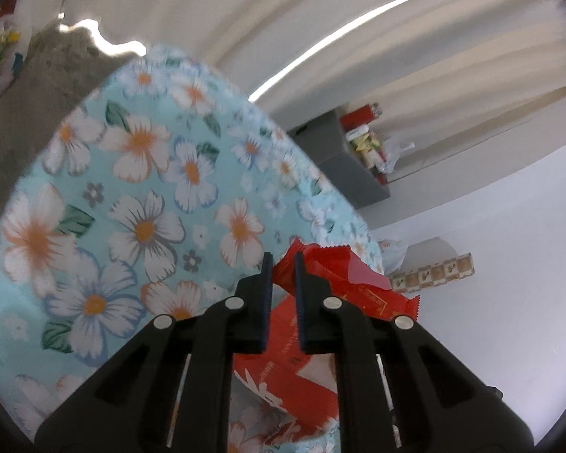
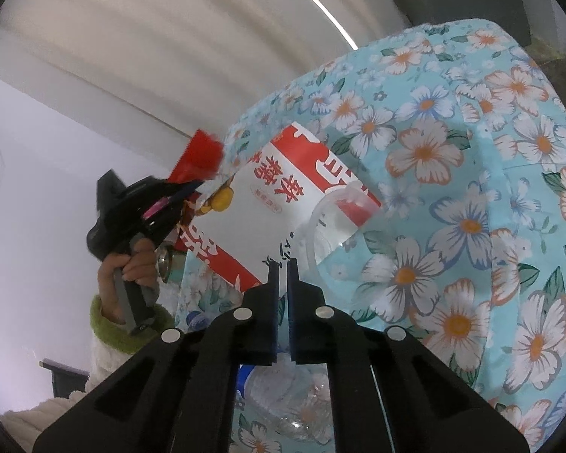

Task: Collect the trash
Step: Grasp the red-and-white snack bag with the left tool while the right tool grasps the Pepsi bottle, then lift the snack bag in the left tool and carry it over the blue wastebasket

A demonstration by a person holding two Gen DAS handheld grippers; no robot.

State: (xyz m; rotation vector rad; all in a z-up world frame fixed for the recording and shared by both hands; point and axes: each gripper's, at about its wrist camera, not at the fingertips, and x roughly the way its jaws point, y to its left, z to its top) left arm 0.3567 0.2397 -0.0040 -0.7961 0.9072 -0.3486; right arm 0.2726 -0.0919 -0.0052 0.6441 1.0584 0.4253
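Note:
My left gripper (image 1: 283, 260) is shut on a crinkled red wrapper (image 1: 336, 275), held above the right edge of the table. From the right wrist view the left gripper (image 2: 190, 188) holds that red wrapper (image 2: 200, 154) up beside the table edge, with a hand (image 2: 132, 264) on its handle. My right gripper (image 2: 283, 264) is shut, pinching the lower corner of a white and red package (image 2: 283, 188) that lies on the cloth. A clear plastic cup (image 2: 332, 226) lies against the package. Below the right fingers is a clear bottle with a blue cap (image 2: 283, 396).
A blue floral cloth (image 1: 132, 188) covers the table (image 2: 471, 188). Beyond its far edge stands a grey bin (image 1: 343, 166) with packets piled behind it. A tiled box (image 1: 434, 271) sits low by the white wall. A metal can (image 2: 166, 262) shows beside the hand.

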